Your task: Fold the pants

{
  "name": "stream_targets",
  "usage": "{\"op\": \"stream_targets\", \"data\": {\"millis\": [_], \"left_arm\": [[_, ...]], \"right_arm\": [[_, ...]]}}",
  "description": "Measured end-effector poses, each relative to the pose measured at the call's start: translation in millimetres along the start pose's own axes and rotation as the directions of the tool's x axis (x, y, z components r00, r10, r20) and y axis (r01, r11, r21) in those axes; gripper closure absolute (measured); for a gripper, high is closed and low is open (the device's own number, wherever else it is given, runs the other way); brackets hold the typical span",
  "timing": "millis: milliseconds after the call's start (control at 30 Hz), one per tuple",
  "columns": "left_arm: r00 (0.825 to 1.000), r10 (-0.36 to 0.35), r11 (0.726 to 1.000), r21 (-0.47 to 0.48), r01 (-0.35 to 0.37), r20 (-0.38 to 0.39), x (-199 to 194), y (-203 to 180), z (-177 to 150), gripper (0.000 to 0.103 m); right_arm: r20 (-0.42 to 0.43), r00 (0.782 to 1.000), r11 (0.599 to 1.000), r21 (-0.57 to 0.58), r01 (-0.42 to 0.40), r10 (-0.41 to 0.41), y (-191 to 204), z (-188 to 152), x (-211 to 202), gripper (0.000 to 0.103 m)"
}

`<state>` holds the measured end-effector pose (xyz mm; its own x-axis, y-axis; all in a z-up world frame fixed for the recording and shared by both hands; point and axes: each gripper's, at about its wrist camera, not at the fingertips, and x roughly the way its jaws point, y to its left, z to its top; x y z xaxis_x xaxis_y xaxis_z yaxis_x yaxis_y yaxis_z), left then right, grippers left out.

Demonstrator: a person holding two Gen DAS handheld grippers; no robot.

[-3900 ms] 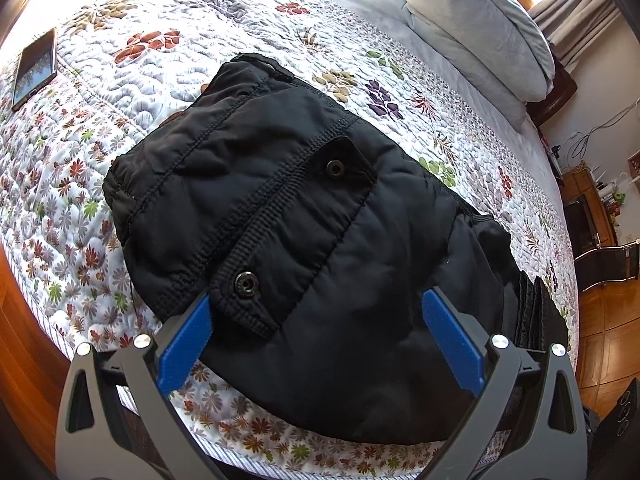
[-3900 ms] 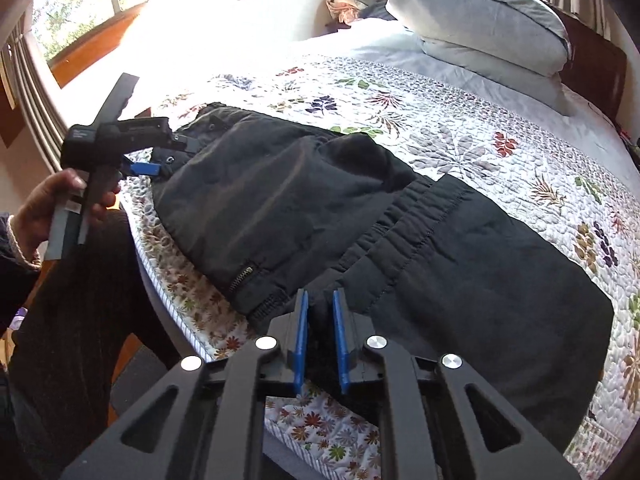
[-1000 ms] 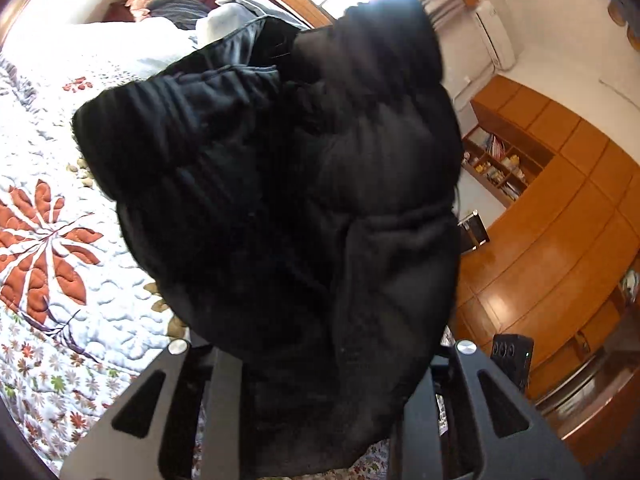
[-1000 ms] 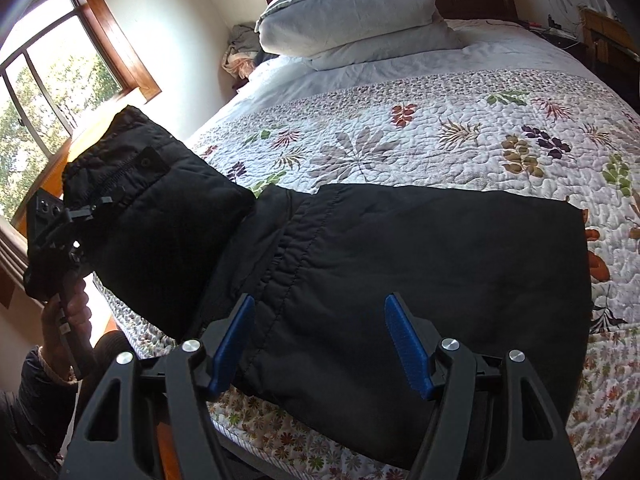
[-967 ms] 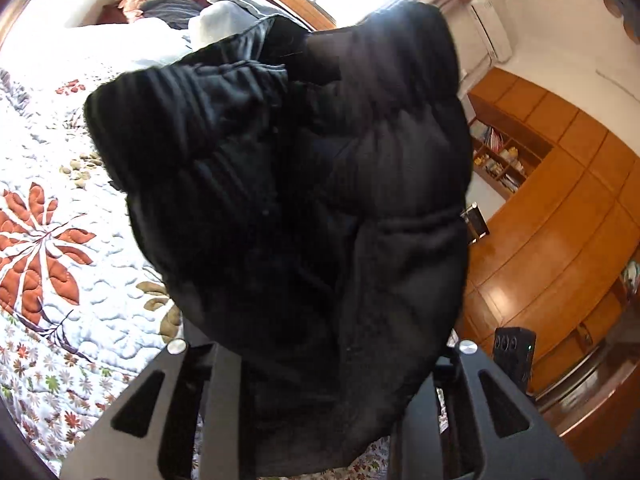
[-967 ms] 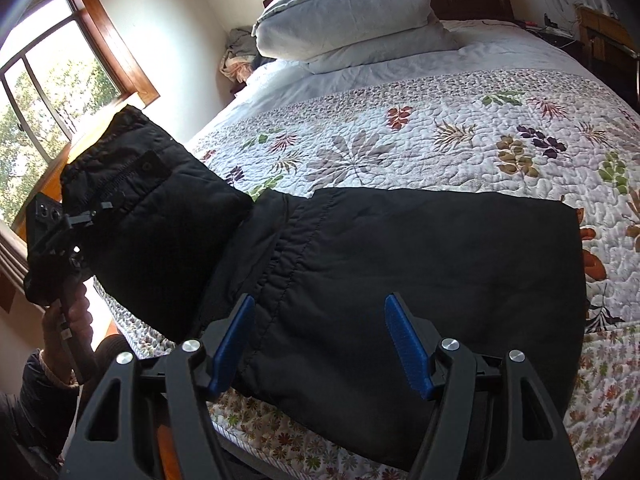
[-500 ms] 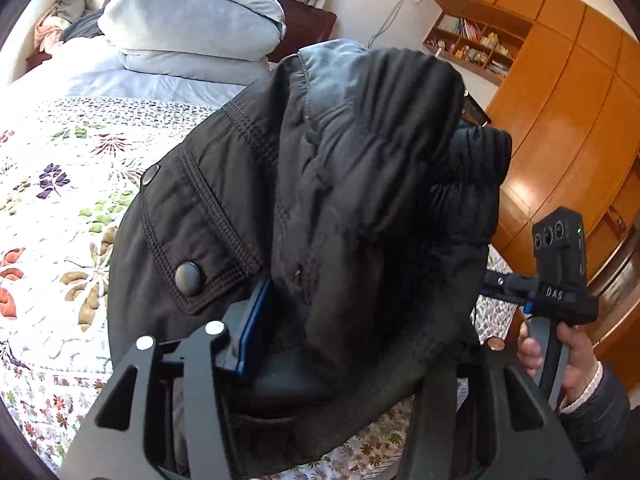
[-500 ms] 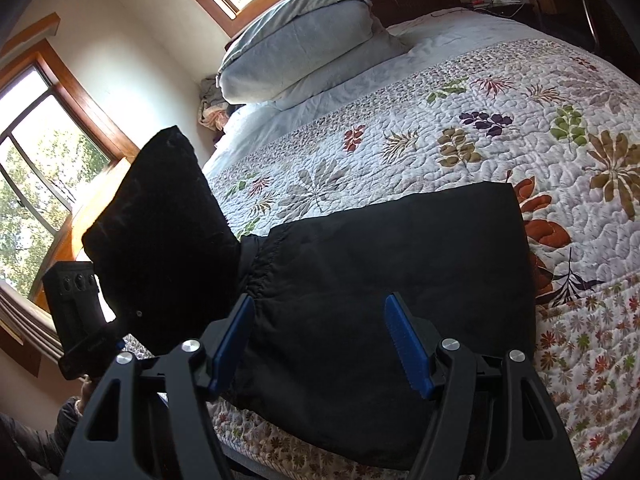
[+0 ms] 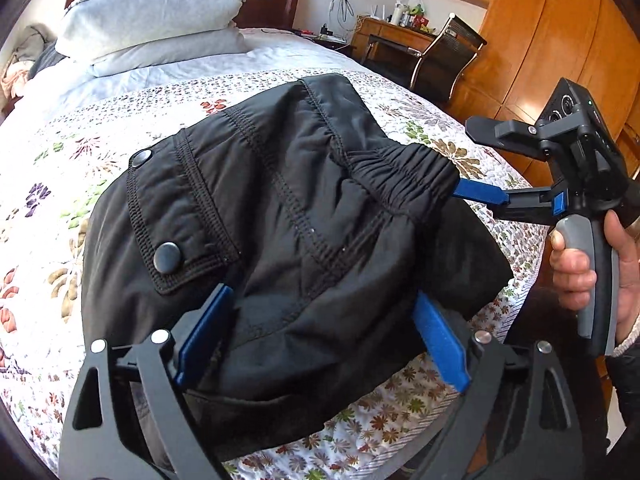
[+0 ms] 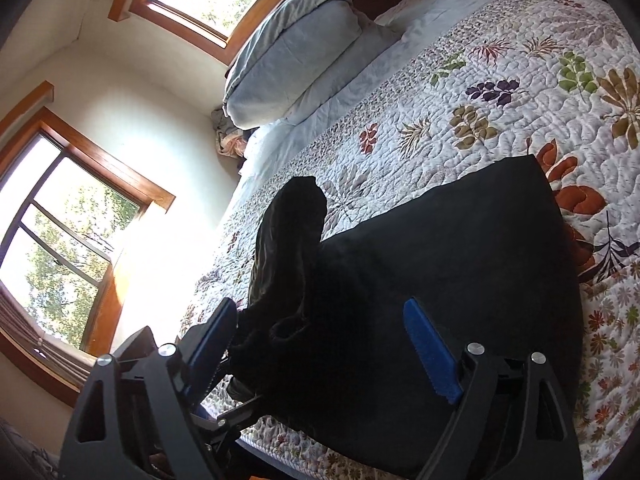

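The black padded pants lie on the floral quilt, the waist part with a snap-button pocket folded over the lower layer. My left gripper is open, its blue fingers either side of the folded bundle's near edge. My right gripper is open over the pants. In the left wrist view its blue finger touches the elastic waistband. A raised fold stands at the pants' left end in the right wrist view.
Grey pillows lie at the head of the bed. A desk and chair and wooden wardrobes stand to the right. Windows are on the wall past the bed's edge.
The left gripper carried the waist end over and laid it on the legs, then opened. The right gripper moved in to the waistband and stayed open.
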<state>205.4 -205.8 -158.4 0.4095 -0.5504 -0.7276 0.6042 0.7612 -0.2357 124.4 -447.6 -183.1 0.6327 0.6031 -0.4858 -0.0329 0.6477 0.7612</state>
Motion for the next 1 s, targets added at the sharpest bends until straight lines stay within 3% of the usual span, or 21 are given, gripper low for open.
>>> {"op": "stream_targets", "data": {"millis": [67,133,200,400,600,733,867,1000], "left_arm": [[1.000,0.003,1.000,-0.030,-0.004,-0.016,-13.8,8.8,-12.2,0.012],[0.998,0.049,0.997,-0.050,-0.050,-0.031,-29.8,11.3,-17.3,0.012],[0.993,0.118,0.989,-0.081,-0.120,-0.029,-45.2,15.3,-12.1,0.011],[0.978,0.209,0.958,-0.199,-0.205,0.002,-81.5,41.7,0.5,0.011],[0.953,0.303,0.933,-0.199,-0.299,-0.007,-97.4,61.6,5.1,0.011],[0.944,0.329,0.916,-0.232,-0.328,-0.035,-99.8,79.5,1.1,0.011],[0.936,0.345,0.903,-0.248,-0.350,-0.064,-98.3,95.5,-5.3,0.011],[0.926,0.366,0.877,-0.297,-0.377,-0.095,-96.0,114.1,-18.1,0.011]], "right_arm": [[-0.018,1.000,1.000,0.008,0.003,-0.003,1.4,1.8,3.2,0.007],[-0.028,1.000,1.000,0.022,0.001,0.000,1.4,3.4,6.5,0.004],[-0.047,0.999,0.999,0.035,-0.014,0.016,0.5,5.1,11.6,0.004],[-0.095,0.995,0.998,0.060,0.023,-0.017,-1.1,7.5,27.6,0.004],[-0.131,0.991,0.998,0.062,0.018,-0.010,-5.6,10.1,46.5,0.004],[-0.166,0.985,0.997,0.068,-0.037,0.048,-7.2,12.8,62.3,0.004],[-0.192,0.966,0.983,0.093,-0.157,0.173,-0.7,12.7,75.2,0.004],[-0.226,0.955,0.981,0.081,-0.176,0.190,8.1,11.9,88.5,0.003]]}}
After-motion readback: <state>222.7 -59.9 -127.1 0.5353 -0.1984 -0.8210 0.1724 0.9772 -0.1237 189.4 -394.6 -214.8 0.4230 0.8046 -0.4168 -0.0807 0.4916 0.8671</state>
